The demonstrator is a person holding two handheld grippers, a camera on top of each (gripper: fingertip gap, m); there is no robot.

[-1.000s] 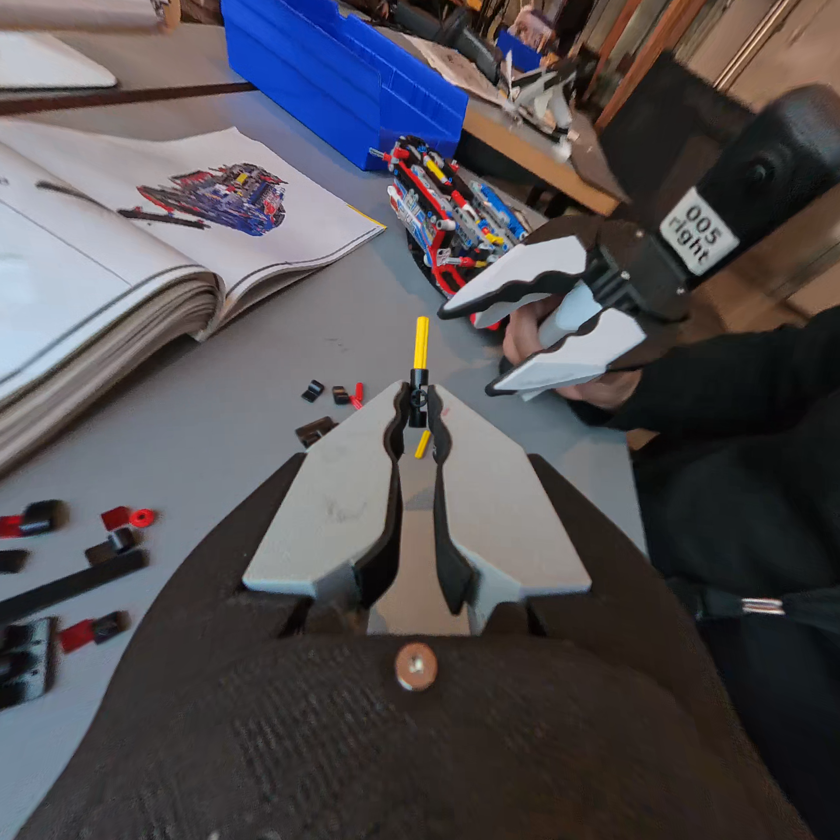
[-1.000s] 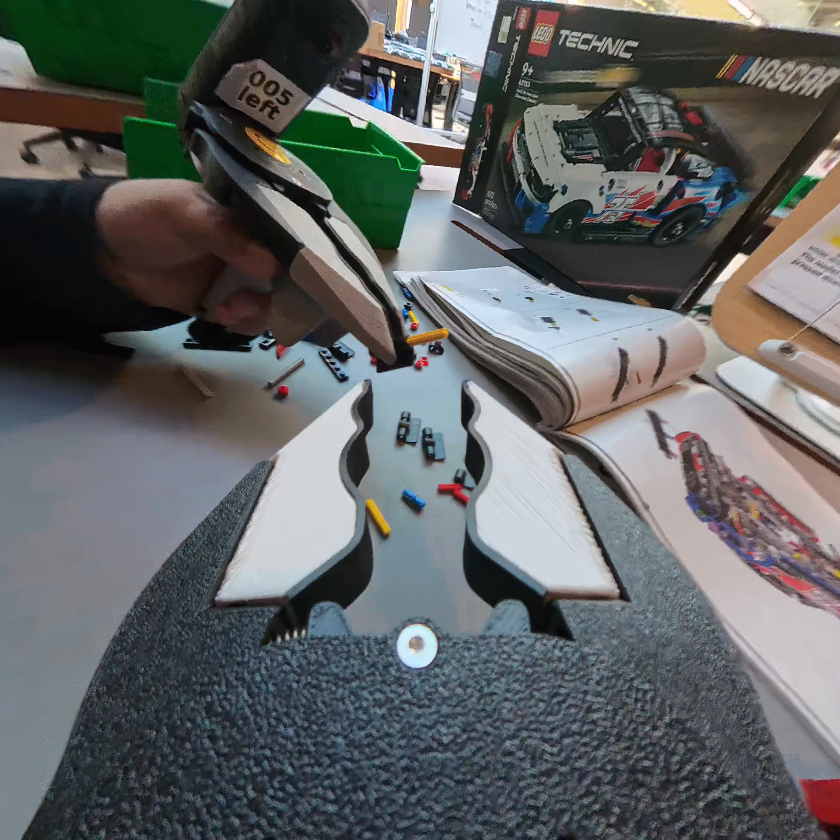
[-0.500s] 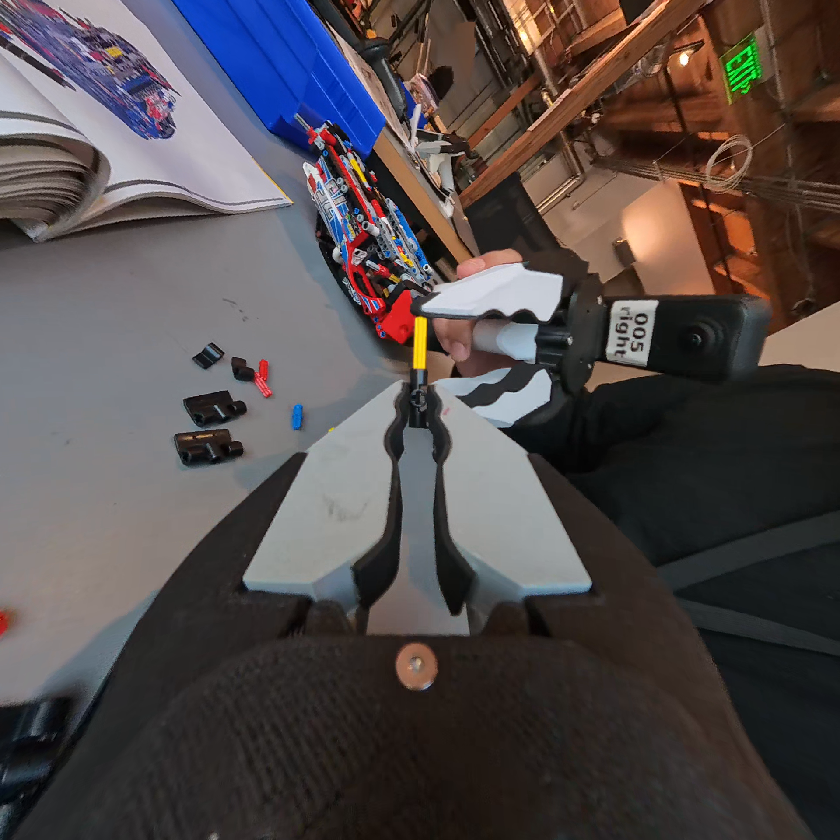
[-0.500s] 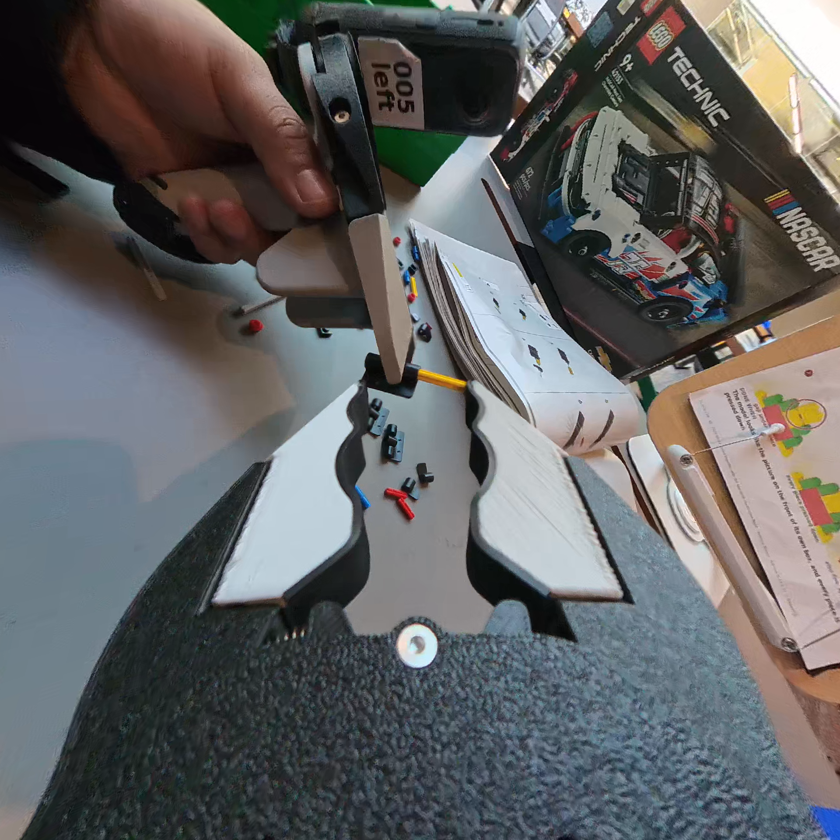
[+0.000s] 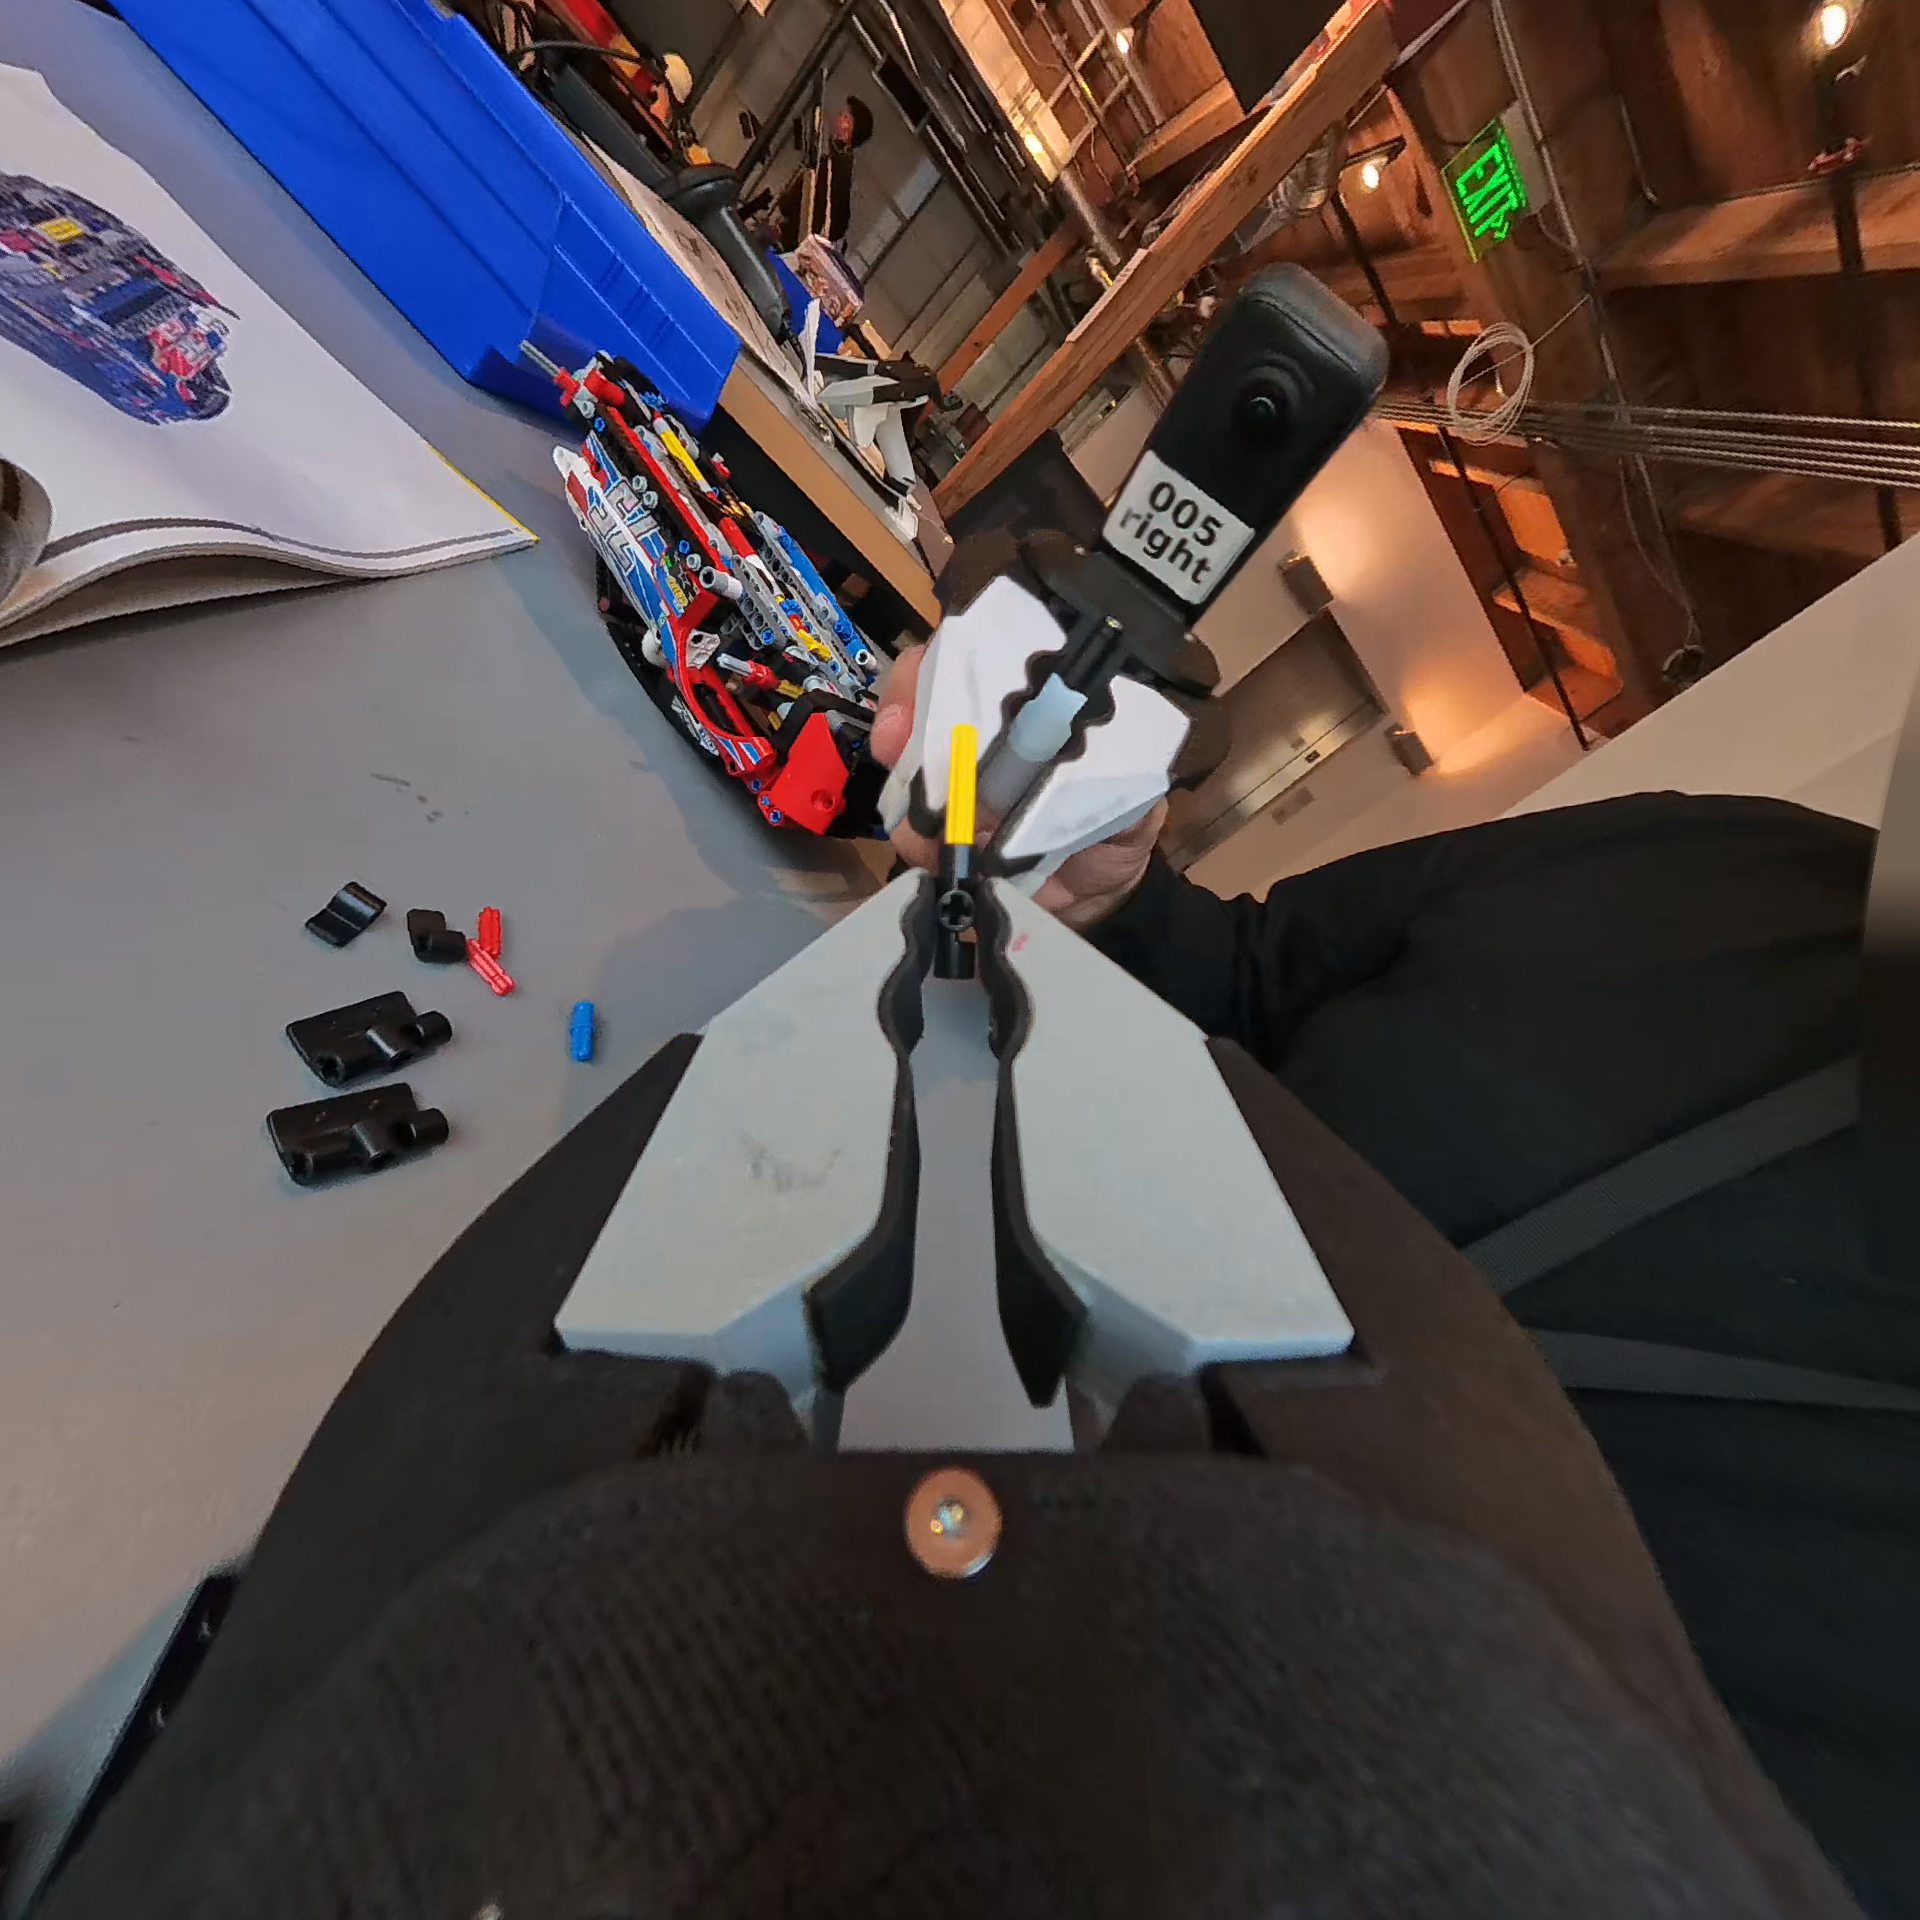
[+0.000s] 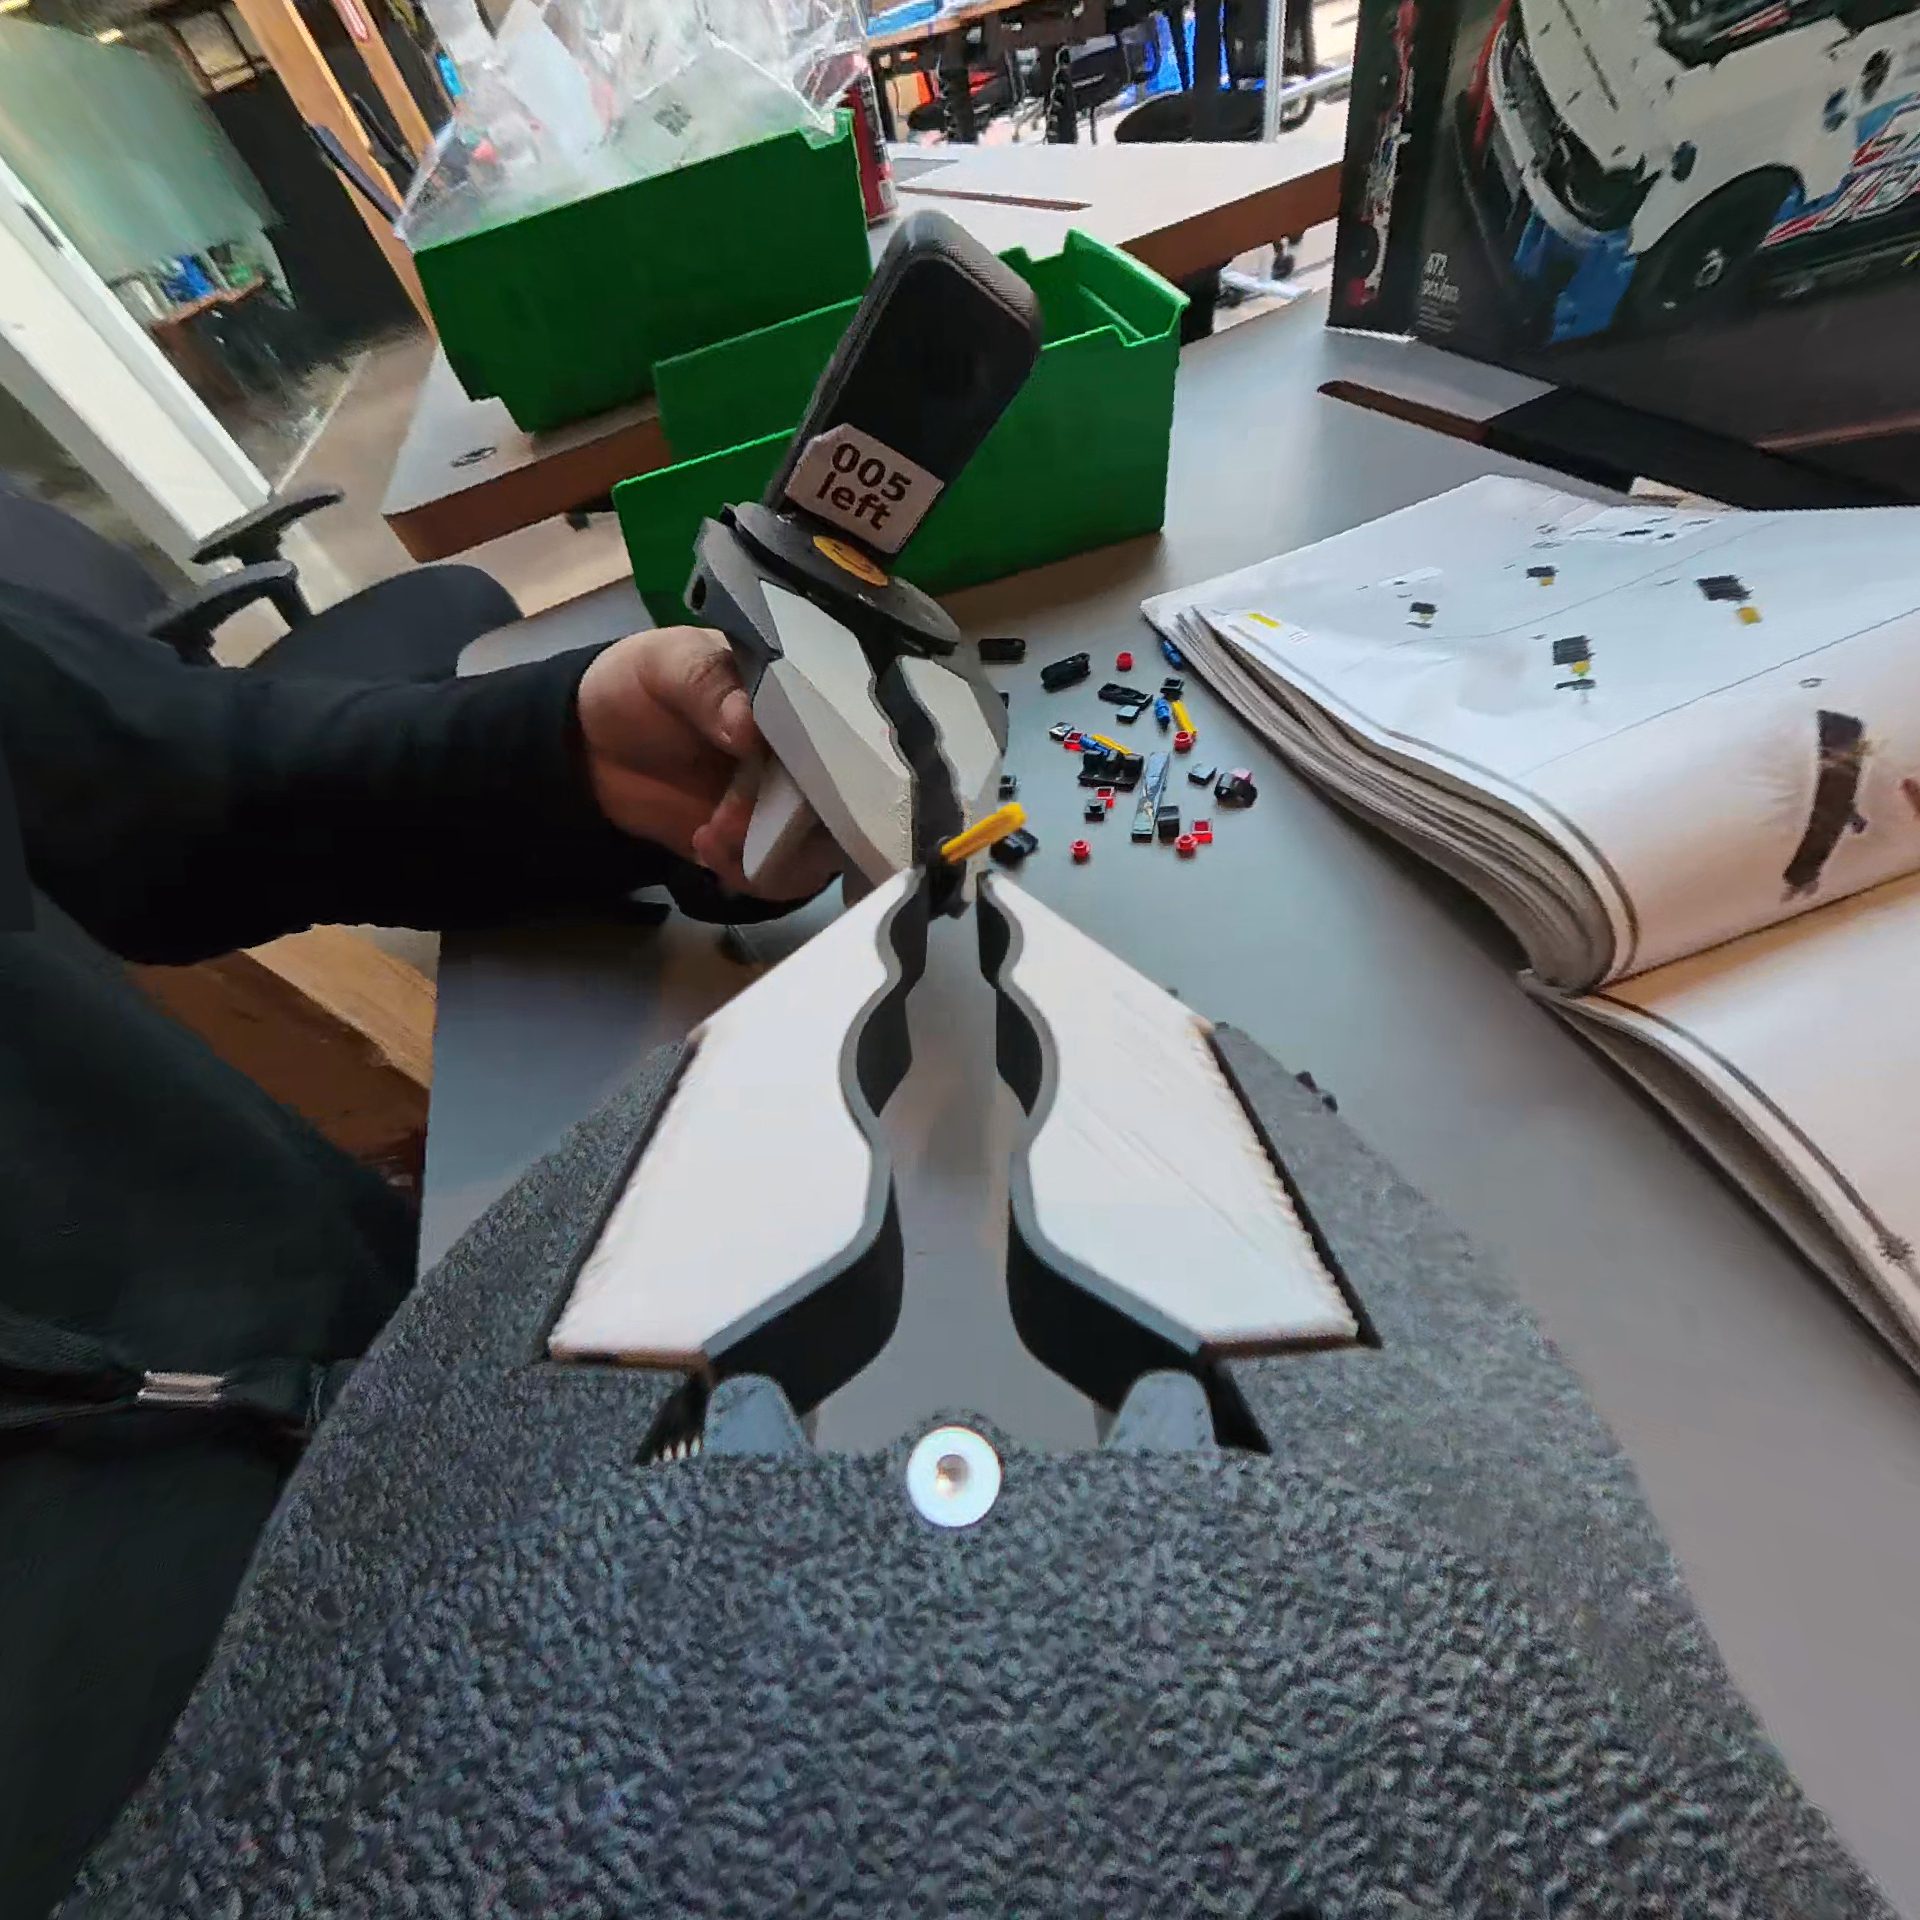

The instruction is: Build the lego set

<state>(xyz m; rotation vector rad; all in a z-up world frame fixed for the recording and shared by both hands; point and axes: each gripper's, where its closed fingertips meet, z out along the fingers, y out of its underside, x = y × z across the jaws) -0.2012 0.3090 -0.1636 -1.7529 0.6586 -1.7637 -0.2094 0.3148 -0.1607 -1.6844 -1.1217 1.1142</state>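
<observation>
My left gripper is shut on a small black connector with a yellow axle sticking out of it, held above the grey table. My right gripper faces it tip to tip, and its fingertips have closed in on the same black connector. The yellow axle points off to the right. The left gripper shows in the right wrist view, with a hand on its handle. The right gripper shows behind the axle in the left wrist view.
A partly built red, white and blue car lies near the table's edge. An open instruction book lies beside several loose small parts, with more parts nearby. A blue bin, green bins and the set's box stand behind. My left and right fingertips are right by each other.
The right gripper was wide open. It has come in to the left gripper's tip and its jaws have narrowed onto the connector. Both grippers have turned more upright.
</observation>
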